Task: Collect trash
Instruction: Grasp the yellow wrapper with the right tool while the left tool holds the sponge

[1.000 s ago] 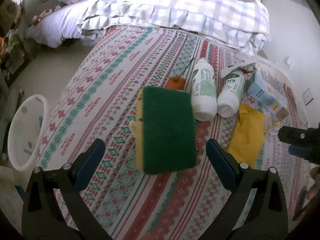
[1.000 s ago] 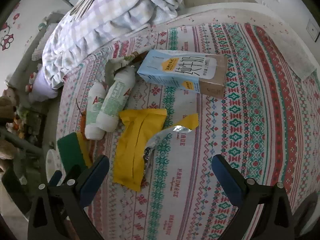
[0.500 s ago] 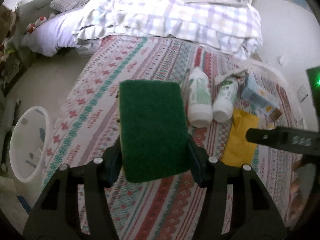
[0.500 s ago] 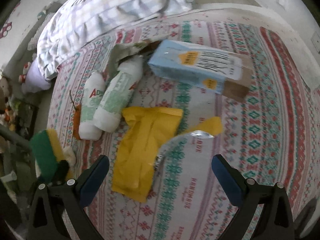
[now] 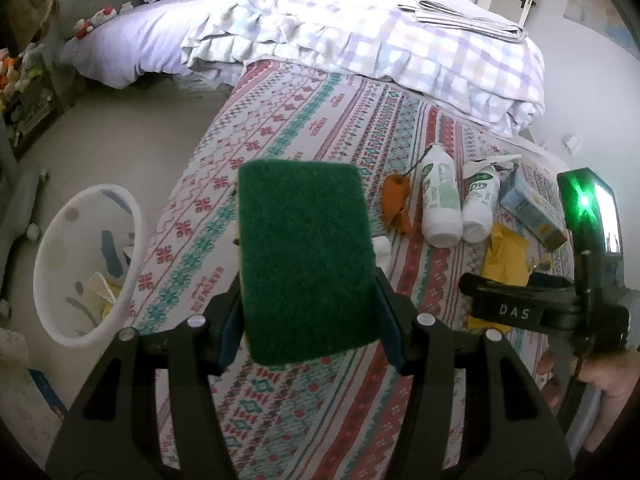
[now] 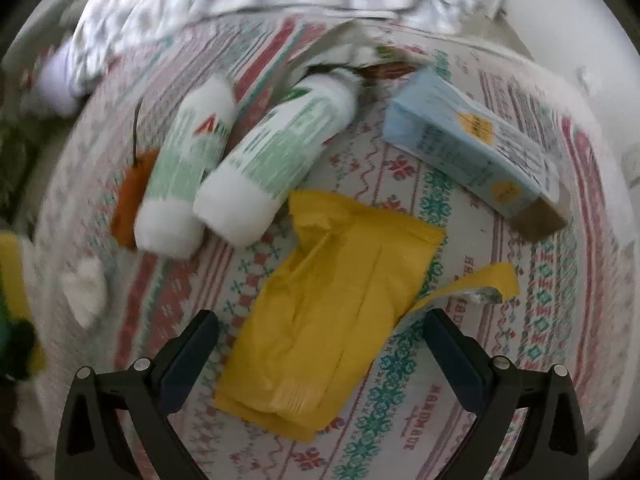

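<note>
My left gripper (image 5: 308,316) is shut on a green and yellow sponge (image 5: 306,256) and holds it above the patterned bedspread (image 5: 280,140). A white trash bin (image 5: 86,260) with some trash inside stands on the floor at the left. My right gripper (image 6: 320,344) is open, its jaws straddling the near end of a yellow wrapper (image 6: 332,308). Beyond it lie two white bottles (image 6: 256,160) with green labels, a light blue carton (image 6: 472,148), an orange scrap (image 6: 130,196) and a white crumpled bit (image 6: 86,288). The right gripper's body also shows in the left wrist view (image 5: 520,308).
A checked quilt (image 5: 380,40) is piled at the far end of the bed with folded papers (image 5: 468,20) on top. Bare floor (image 5: 112,148) lies to the left of the bed, with toys and a shelf at the far left.
My left gripper closed on the sponge and lifted it. My right gripper moved forward and down over the yellow wrapper; its view is blurred by motion.
</note>
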`<state>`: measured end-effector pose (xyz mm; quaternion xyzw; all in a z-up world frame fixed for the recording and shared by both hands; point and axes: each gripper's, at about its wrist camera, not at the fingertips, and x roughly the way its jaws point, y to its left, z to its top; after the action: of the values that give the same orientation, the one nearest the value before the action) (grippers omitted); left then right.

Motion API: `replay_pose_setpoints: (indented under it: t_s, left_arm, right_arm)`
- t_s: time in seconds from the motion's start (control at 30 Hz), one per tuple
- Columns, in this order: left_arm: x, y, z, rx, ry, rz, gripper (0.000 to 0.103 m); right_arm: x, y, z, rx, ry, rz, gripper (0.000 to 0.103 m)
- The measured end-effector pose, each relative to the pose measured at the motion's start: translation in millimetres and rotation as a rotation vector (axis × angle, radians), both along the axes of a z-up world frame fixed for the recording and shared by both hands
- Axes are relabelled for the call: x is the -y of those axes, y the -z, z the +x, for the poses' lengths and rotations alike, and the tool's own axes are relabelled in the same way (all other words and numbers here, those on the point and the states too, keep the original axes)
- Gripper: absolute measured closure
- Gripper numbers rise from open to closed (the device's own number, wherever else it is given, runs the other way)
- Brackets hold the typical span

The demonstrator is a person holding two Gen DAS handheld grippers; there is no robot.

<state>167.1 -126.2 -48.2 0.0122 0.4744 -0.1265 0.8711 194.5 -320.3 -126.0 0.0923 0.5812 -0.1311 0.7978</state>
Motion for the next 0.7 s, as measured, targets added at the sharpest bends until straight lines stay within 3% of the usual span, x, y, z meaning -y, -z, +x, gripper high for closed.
replay_pose_setpoints:
  t_s: [0.13, 0.23, 0.4, 0.7]
  left_arm:
    - [-8, -4, -3, 0.009, -0.007, -0.003, 0.044]
    - [-14, -5, -4, 0.008, -0.014, -0.008, 0.044]
    - [-25, -6, -3, -0.005, -0.033, -0.034, 0.044]
    - [-36, -13, -6, -0.005, -0.052, -0.080, 0.044]
  right_arm:
    - [-1, 4, 0, 0.006, -0.017, -0.003, 0.001]
    - [5, 1, -14, 0.021, -0.019, -0.007, 0.008]
    - [11, -4, -27, 0.038, -0.023, -0.007, 0.043]
    - [37, -28, -69, 0.065, 0.006, 0.057, 0.049]
